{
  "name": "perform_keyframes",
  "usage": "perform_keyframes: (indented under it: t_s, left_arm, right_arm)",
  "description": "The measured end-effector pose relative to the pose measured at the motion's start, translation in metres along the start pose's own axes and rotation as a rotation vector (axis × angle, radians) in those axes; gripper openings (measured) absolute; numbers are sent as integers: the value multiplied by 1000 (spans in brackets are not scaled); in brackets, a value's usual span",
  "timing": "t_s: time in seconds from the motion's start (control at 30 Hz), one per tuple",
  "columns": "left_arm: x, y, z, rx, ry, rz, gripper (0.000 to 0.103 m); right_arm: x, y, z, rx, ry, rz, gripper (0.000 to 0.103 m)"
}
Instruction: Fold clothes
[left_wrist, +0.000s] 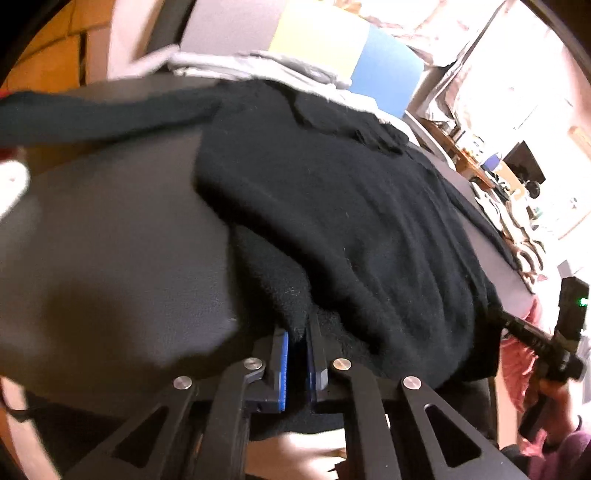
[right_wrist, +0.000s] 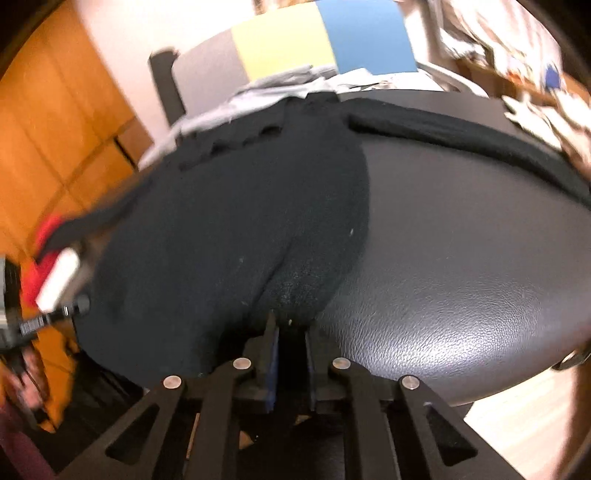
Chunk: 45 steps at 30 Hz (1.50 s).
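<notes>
A black knit sweater (left_wrist: 332, 192) lies spread on a dark leather-like table (left_wrist: 103, 240), one sleeve (left_wrist: 92, 114) stretched out to the left. My left gripper (left_wrist: 298, 332) is shut on the sweater's near hem, cloth bunched between its blue pads. In the right wrist view the same sweater (right_wrist: 229, 221) covers the left half of the table (right_wrist: 461, 258), its other sleeve (right_wrist: 461, 136) running off to the right. My right gripper (right_wrist: 290, 328) is shut on the hem at the other corner. Each gripper shows at the edge of the other's view.
Grey clothes (left_wrist: 258, 62) are piled at the table's far edge, before grey, yellow and blue panels (right_wrist: 306, 40). Wooden cabinets (right_wrist: 55, 122) stand on the left. A cluttered desk (left_wrist: 509, 177) lies to the right. A red item (right_wrist: 44, 251) sits near the left gripper.
</notes>
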<state>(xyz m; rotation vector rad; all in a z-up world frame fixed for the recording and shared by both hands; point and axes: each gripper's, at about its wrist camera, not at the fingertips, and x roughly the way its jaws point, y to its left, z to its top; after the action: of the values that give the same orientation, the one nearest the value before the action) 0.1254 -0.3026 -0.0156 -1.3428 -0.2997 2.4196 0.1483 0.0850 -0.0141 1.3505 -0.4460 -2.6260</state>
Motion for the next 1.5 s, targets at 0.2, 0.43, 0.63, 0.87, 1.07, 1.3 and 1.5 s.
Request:
perform_keyframes:
  t_s: [0.2,0.43,0.63,0.87,1.07,1.3,1.5]
  left_arm:
    - [-56,-10,-1,73,-60,-3,8]
    - [-24,3,-27,50,85,72,8]
    - [4,20,-34,9,174,71,13]
    - [-18,56,-24,29,195,229,25]
    - [-15,71,62,26,50,369,35]
    - [49,16,172,98,-38,179,74]
    - [155,-37,243,197,84,195,77]
  right_arm:
    - [-30,-14,17,60,-39,46,10]
    - [0,-36,3,120,83,8,10]
    - [0,-44,6,109,48,13,12]
    - [-22,-43,36,28,-49,-2,25]
    - [16,-12,123,-81,-77,96,26]
    - [125,18,228,-79,32,137,30]
    - [180,27,255,-132,169,125,30]
